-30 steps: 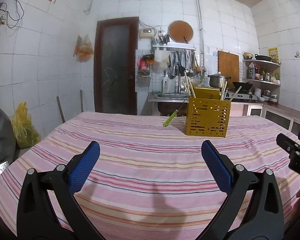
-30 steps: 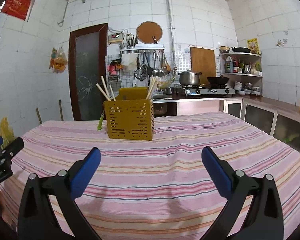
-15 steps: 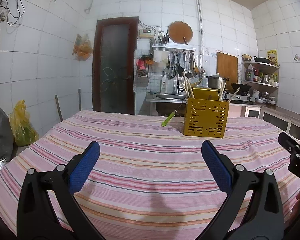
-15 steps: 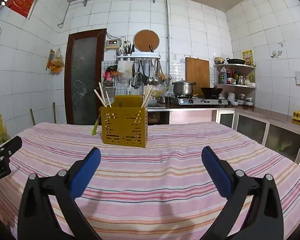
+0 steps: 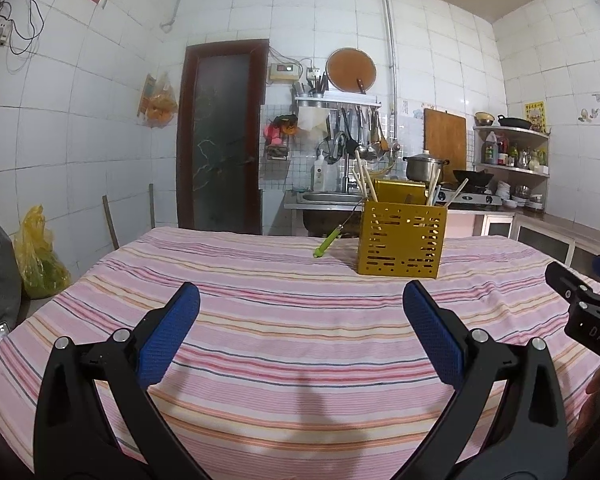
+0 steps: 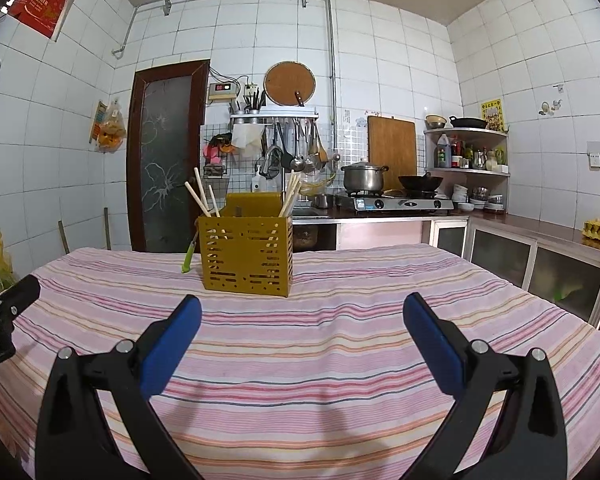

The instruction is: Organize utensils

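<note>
Left gripper (image 5: 300, 304): jaws spread, empty, above the striped tablecloth (image 5: 284, 344).
Right gripper (image 6: 302, 314): likewise spread, empty.
Yellow perforated utensil holder (image 6: 247, 254): far side, upright, chopsticks (image 6: 199, 198) inside.
Green-handled utensil (image 5: 327, 242): lying just beside the holder.
Risk: a nudge could tip the light holder or ruck the cloth.

Even indoor light, fisheye-warped edges

The yellow perforated metal utensil box (image 5: 401, 241) hides the lower ends of the pale wooden chopsticks (image 5: 363, 179) standing in it. The right tool (image 5: 580, 308) is cut off by the left wrist view's edge; its fingertips lie outside that picture.
</note>
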A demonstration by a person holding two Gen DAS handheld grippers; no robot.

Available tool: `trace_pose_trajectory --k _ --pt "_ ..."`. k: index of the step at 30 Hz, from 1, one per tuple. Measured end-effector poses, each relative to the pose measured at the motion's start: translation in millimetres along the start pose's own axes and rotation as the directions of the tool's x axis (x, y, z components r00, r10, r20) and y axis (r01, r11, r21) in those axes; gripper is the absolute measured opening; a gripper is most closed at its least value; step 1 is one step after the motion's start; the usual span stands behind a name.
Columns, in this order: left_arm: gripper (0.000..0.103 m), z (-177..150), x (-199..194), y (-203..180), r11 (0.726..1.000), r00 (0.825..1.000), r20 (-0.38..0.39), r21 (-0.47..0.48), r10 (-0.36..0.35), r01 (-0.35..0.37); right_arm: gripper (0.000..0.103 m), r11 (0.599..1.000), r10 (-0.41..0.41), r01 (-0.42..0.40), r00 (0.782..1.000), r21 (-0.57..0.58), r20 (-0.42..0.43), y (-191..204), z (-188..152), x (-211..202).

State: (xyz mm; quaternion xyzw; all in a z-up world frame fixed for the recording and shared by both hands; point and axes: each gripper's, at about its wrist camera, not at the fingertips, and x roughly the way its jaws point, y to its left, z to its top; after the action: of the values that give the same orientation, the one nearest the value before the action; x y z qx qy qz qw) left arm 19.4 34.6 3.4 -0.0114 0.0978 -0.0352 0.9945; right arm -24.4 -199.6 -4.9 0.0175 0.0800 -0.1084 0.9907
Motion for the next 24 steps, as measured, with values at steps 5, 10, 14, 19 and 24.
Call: trace_pose_trajectory --k 5,10,14,19,24 --pt "0.098 1.2 -0.6 -0.4 1.000 1.000 -0.003 -0.003 0.006 -0.006 0.099 1.000 0.000 0.000 1.000 0.000 0.000 -1.4 0.5 0.3" --pt "0.098 2.0 -1.2 -1.9 1.000 1.000 0.001 0.002 0.011 -0.011 0.099 1.000 0.000 0.000 1.000 0.001 -0.001 -1.5 0.4 0.5" --pt "0.098 1.7 -1.9 -1.9 1.000 1.000 0.002 0.000 0.013 -0.013 0.099 1.000 0.000 0.000 1.000 0.001 0.000 -1.5 0.5 0.9" --pt "0.098 1.2 -1.1 -2.1 1.000 1.000 0.000 0.001 0.020 -0.020 0.099 1.000 0.000 0.000 1.000 0.001 -0.001 -1.5 0.6 0.9" --pt "0.098 1.4 -0.3 -2.4 1.000 1.000 -0.004 0.002 0.023 -0.023 0.099 1.000 0.000 0.000 1.000 0.001 -0.001 -1.7 0.4 0.9"
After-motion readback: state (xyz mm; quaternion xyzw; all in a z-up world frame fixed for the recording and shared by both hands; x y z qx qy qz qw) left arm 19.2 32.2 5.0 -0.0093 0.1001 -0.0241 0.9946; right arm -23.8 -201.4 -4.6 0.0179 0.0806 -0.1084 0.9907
